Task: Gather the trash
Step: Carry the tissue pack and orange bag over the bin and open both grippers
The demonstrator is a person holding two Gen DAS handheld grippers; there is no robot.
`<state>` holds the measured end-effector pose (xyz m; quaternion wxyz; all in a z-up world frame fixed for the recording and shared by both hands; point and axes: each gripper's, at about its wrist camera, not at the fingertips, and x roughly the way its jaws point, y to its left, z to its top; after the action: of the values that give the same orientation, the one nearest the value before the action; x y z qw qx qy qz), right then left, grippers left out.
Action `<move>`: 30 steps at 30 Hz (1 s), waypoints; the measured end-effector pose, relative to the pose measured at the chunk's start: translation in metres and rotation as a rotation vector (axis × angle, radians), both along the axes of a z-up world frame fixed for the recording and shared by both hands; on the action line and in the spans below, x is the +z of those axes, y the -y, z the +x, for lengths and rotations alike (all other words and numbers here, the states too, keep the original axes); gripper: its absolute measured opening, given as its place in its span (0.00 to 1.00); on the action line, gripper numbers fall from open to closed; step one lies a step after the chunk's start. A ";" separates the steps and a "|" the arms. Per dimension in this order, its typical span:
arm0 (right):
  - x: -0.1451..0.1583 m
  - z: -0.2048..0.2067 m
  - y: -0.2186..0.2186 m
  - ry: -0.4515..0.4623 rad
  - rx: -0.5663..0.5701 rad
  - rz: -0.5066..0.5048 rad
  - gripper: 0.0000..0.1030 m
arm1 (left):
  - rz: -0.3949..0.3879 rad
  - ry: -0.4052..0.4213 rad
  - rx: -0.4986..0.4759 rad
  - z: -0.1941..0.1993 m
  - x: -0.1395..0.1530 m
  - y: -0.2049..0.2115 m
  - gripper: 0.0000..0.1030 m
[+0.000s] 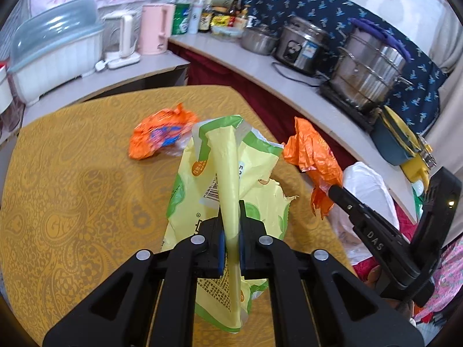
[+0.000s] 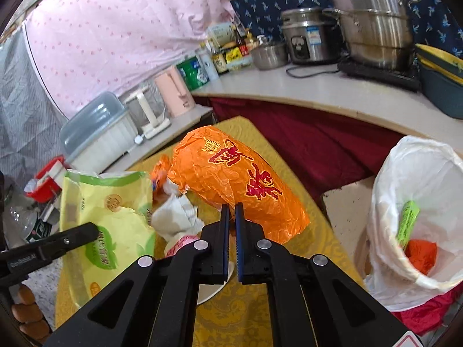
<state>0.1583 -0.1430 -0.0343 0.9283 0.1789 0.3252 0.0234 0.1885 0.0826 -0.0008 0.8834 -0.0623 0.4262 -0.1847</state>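
Two wrappers were gripped above the counter [image 1: 72, 188]: your left gripper [image 1: 231, 231] held the yellow-green wrapper [image 1: 228, 156], your right gripper [image 2: 231, 225] the orange wrapper [image 2: 237, 179]. Next, carry both to the lined bin [image 2: 419, 173].

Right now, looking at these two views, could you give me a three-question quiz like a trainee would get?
1. True or false: the left gripper is shut on the yellow-green wrapper.
2. What does the right gripper pinch? A) orange bag B) white tissue C) nothing
3. Fill in: the white-lined bin already holds a green packet and something ____.

Key: 1 true; 2 A; 3 orange.
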 end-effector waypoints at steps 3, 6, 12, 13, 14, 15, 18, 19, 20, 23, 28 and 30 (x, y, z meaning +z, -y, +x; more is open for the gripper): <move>0.014 -0.013 0.013 0.033 -0.027 -0.001 0.04 | -0.002 0.023 -0.031 -0.003 0.011 0.018 0.06; 0.025 -0.025 0.030 0.057 -0.060 0.003 0.04 | -0.005 0.046 -0.070 -0.008 0.022 0.040 0.06; 0.035 -0.052 0.073 0.082 -0.155 0.004 0.04 | -0.003 0.075 -0.156 -0.016 0.034 0.088 0.06; 0.035 -0.056 0.081 0.083 -0.172 0.004 0.04 | -0.003 0.079 -0.177 -0.018 0.035 0.100 0.06; 0.035 -0.061 0.090 0.084 -0.191 0.005 0.04 | -0.001 0.081 -0.195 -0.020 0.036 0.109 0.06; 0.034 -0.065 0.097 0.085 -0.203 0.005 0.04 | 0.000 0.084 -0.208 -0.022 0.036 0.117 0.06; 0.031 -0.080 0.123 0.085 -0.259 0.012 0.04 | 0.004 0.093 -0.263 -0.028 0.037 0.149 0.06; 0.029 -0.085 0.134 0.085 -0.281 0.019 0.04 | 0.005 0.094 -0.276 -0.030 0.037 0.157 0.06; 0.027 -0.090 0.143 0.084 -0.302 0.025 0.04 | 0.005 0.096 -0.296 -0.031 0.037 0.169 0.06; 0.021 -0.101 0.167 0.079 -0.351 0.040 0.04 | 0.001 0.102 -0.348 -0.035 0.037 0.202 0.06; 0.006 -0.115 0.199 0.066 -0.416 0.058 0.04 | 0.004 0.106 -0.410 -0.038 0.034 0.243 0.06; 0.001 -0.119 0.210 0.060 -0.437 0.068 0.04 | 0.012 0.101 -0.435 -0.039 0.030 0.261 0.06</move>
<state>0.0389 -0.3526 -0.0338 0.9140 0.2755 0.2501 -0.1618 0.1498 -0.1785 0.0288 0.8434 0.0456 0.3859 -0.3711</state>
